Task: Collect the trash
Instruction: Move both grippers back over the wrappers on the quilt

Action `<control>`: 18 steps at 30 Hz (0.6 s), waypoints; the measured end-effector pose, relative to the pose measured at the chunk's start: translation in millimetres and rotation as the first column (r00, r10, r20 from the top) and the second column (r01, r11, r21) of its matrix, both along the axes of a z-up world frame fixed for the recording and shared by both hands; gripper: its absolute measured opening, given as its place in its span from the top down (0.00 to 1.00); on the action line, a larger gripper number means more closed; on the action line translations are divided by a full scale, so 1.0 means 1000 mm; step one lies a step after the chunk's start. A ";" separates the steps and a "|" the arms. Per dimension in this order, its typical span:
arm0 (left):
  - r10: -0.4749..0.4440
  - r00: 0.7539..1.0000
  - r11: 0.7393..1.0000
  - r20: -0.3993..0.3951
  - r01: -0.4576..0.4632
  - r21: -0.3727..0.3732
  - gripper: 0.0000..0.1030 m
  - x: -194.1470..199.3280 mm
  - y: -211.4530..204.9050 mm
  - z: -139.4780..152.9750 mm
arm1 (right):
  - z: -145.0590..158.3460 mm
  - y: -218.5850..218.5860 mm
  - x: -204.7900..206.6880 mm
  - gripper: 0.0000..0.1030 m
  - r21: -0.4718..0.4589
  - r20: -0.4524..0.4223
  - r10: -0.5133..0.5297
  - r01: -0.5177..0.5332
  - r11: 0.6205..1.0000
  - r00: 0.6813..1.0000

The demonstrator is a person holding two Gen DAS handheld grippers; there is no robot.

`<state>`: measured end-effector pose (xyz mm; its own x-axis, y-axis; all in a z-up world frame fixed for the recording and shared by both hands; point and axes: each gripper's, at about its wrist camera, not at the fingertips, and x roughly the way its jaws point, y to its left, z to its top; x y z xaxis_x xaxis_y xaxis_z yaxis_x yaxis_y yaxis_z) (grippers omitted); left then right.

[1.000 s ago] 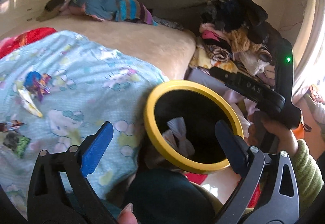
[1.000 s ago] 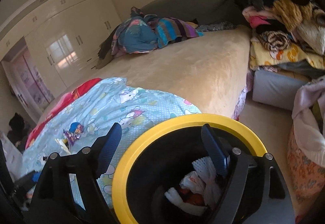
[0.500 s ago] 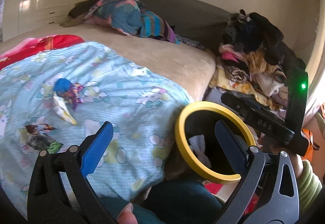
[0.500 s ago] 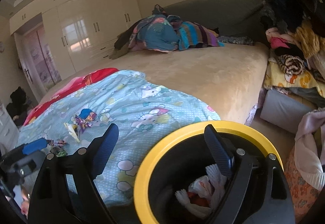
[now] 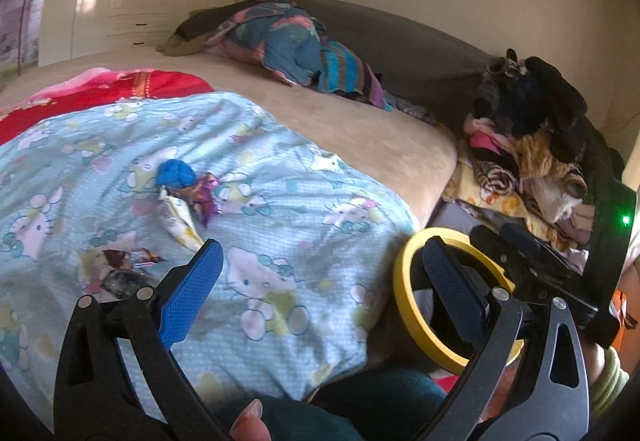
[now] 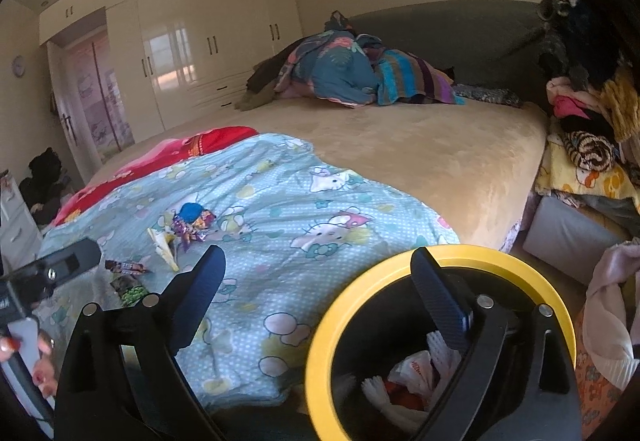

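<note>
So the trash is a little cluster of wrappers (image 5: 188, 197) lying on the light blue cartoon blanket (image 5: 280, 241) on the bed (image 6: 420, 153): a blue crumpled bit, a shiny purple wrapper touching it, and a pale yellowish one just below, with a couple of darker wrappers (image 5: 120, 269) a bit closer to the camera. In the left wrist view the cluster sits above and left of the left gripper (image 5: 320, 289), outside the gap between the jaws and clearly apart from them. That gripper is spread wide with nothing in it, just blanket between the blue pads. The right gripper (image 6: 316, 289) is also wide apart and empty, and its jaws have just been opening further with nothing between them. From its view the wrappers are up and to the left of the left finger, again not between the jaws. The bin (image 6: 440, 261), black with a yellow rim, stands on the floor right against the edge of the bed, and the right jaw overlaps its opening in both views. The right view looks down into it and shows white paper and a white plastic bag with some red (image 6: 408, 373) at the bottom; the left view hardly shows the inside. The left view instead catches the other gripper's black body with a green light (image 5: 626, 219) beside the bin, and the pile of clothes (image 5: 532, 153) behind it. The right view shows the cream wardrobes (image 6: 180, 41) and a hand (image 6: 40, 365) at the lower left edge.
</note>
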<state>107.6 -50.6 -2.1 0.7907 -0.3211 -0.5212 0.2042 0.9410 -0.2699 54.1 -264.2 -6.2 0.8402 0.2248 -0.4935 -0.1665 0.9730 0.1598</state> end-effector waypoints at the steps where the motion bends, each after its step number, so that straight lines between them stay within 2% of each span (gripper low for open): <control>1: 0.008 1.000 1.000 0.001 -0.008 -0.002 0.10 0.000 0.003 0.000 | 0.000 0.003 0.000 0.11 -0.001 0.001 0.005 -0.005 1.000 1.000; 18: 0.126 0.992 0.991 -0.003 -0.126 -0.040 0.10 0.005 0.053 0.000 | 0.002 0.040 -0.004 0.10 -0.032 0.024 0.094 -0.093 0.995 0.995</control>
<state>112.4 2.2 -1.9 0.8262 -0.2399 -0.5098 0.0849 0.9475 -0.3083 49.6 -223.9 -3.9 0.8289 0.2879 -0.4797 -0.2604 0.9574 0.1246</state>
